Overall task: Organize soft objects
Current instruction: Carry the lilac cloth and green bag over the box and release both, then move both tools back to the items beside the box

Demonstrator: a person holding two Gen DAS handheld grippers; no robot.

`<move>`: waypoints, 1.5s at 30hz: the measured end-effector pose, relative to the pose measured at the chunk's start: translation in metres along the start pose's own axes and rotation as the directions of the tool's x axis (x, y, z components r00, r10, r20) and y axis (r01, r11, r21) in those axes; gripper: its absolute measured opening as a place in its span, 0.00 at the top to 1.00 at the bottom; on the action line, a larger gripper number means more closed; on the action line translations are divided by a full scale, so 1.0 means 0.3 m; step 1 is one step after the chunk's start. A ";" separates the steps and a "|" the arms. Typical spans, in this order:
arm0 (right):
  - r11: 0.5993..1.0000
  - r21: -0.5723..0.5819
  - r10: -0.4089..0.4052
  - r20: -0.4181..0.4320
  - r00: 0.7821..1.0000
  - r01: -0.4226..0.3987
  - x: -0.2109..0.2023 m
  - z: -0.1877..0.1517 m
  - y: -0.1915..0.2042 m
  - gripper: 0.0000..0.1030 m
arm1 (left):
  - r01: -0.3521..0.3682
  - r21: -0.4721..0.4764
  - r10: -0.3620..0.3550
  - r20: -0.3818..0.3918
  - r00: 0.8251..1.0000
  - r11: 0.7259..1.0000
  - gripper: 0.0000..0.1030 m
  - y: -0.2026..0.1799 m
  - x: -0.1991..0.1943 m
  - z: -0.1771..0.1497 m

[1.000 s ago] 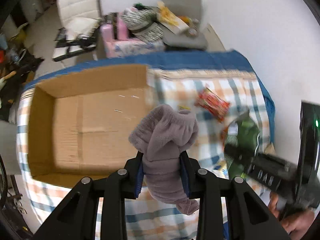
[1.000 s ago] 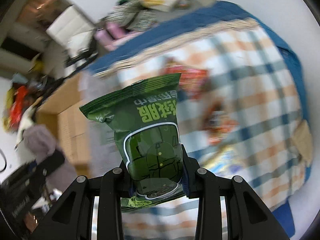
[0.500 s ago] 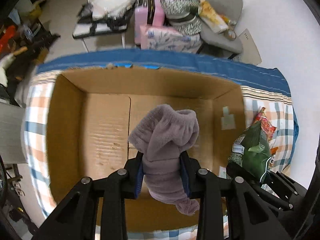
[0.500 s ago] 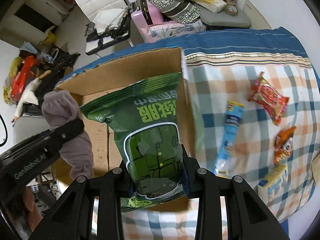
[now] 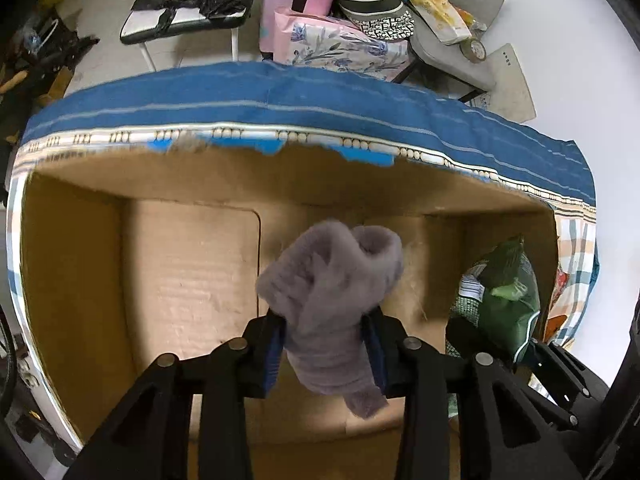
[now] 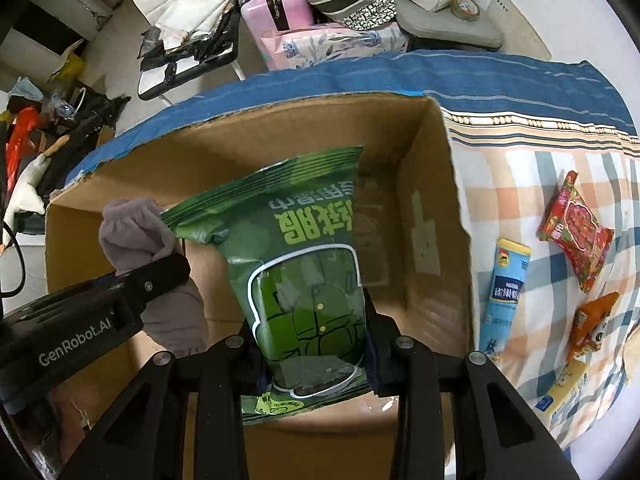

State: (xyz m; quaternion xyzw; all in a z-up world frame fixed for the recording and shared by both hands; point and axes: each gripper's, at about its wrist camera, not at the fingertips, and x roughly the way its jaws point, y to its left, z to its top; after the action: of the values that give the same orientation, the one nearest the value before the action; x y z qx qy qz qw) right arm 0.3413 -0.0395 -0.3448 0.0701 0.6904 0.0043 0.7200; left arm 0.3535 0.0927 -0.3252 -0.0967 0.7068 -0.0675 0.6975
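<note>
My left gripper (image 5: 326, 344) is shut on a grey fuzzy sock (image 5: 332, 292) and holds it over the open cardboard box (image 5: 72, 264). The sock (image 6: 136, 232) and left gripper (image 6: 152, 280) also show in the right wrist view, at left. My right gripper (image 6: 314, 340) is shut on a green snack bag (image 6: 296, 264), held above the box (image 6: 436, 216) near its right wall. The green bag (image 5: 504, 300) shows at the right in the left wrist view. The box floor that shows is bare.
The box sits on a checked cloth (image 6: 520, 184) with a blue border. On the cloth right of the box lie a red snack packet (image 6: 576, 232), a blue stick packet (image 6: 506, 284), an orange packet (image 6: 592, 324) and a yellow one (image 6: 568, 384). Chairs, a pink suitcase (image 6: 280, 4) and clutter stand beyond.
Both grippers have moved left from over the cloth to over the box and lower towards it, each keeping its hold. The box now fills both views.
</note>
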 end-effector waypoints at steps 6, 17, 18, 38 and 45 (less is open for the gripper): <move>1.000 0.004 -0.010 0.010 1.000 0.010 0.001 0.016 0.009 0.45 | -0.045 0.035 0.044 0.013 0.999 0.998 0.29 -0.005 -0.019 0.001; 0.999 -0.007 -0.033 0.045 0.998 0.033 -0.106 -0.095 0.012 0.04 | -0.147 0.055 0.137 0.148 0.979 0.988 0.08 0.061 -0.144 -0.116; 0.999 -0.011 -0.036 0.046 0.998 0.037 -0.111 -0.108 0.015 0.04 | -0.151 0.054 0.141 0.158 0.977 0.987 0.08 0.066 -0.157 -0.129; 0.992 -0.126 -0.001 0.198 0.980 0.026 -0.434 -0.462 0.068 0.01 | -0.210 -0.005 0.200 0.334 0.921 0.978 0.08 0.046 -0.467 -0.515; 0.993 -0.085 0.096 0.221 0.971 -0.079 -0.533 -0.533 -0.047 0.01 | -0.202 -0.009 0.190 0.372 0.909 0.979 0.08 -0.072 -0.539 -0.579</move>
State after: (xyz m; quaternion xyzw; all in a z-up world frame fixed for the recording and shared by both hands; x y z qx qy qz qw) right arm 0.1736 -0.0546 -0.1931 0.0732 0.6002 0.0543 0.7946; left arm 0.1821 0.1020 -0.1599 -0.0259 0.5674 0.0117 0.8230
